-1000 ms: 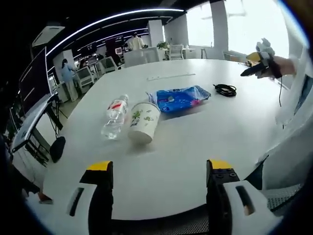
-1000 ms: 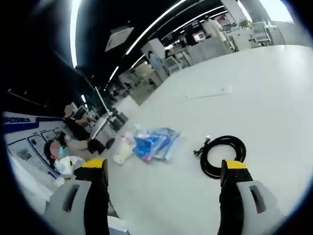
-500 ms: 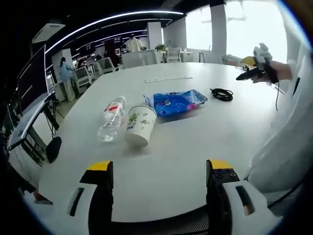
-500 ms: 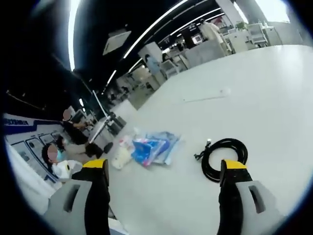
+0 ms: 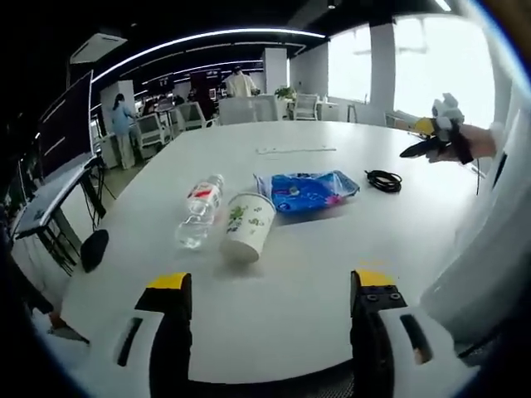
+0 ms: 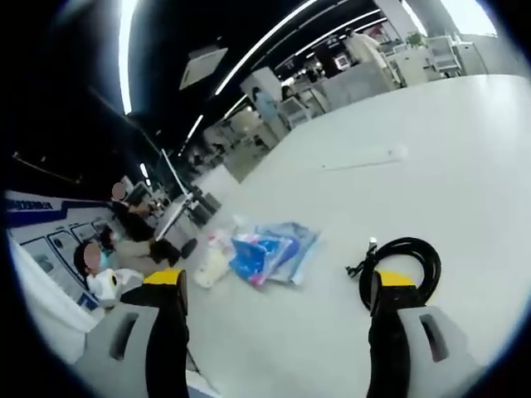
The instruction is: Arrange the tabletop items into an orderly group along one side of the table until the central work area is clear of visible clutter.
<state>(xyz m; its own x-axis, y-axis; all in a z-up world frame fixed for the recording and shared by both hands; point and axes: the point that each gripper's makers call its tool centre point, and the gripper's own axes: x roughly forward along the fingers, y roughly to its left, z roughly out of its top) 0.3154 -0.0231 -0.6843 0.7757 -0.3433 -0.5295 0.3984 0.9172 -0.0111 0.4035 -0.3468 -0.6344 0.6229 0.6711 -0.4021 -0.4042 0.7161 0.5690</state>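
On the white table [image 5: 290, 274] lie a clear water bottle [image 5: 199, 212] with a red label, a paper cup [image 5: 246, 225] on its side, a blue snack bag [image 5: 309, 190] and a coiled black cable [image 5: 383, 179]. My left gripper [image 5: 270, 286] hangs open over the near table edge, well short of the cup. The right gripper [image 5: 431, 141] shows at the right of the left gripper view, held in a hand above the table. In the right gripper view, my right gripper [image 6: 275, 282] is open above the table [image 6: 415, 191], with the cable [image 6: 406, 257] by its right jaw and the bag [image 6: 270, 253] beyond.
A long white strip [image 5: 294, 150] lies on the far part of the table, also the strip [image 6: 361, 160]. Chairs and desks [image 5: 249, 106] stand behind the table, with people around the room. A monitor stand [image 5: 50, 207] sits off the table's left side.
The left view has shifted slightly, bringing bottle and cup a little lower and rightward. In the right view the cable has slid right and down, closer to the right jaw.
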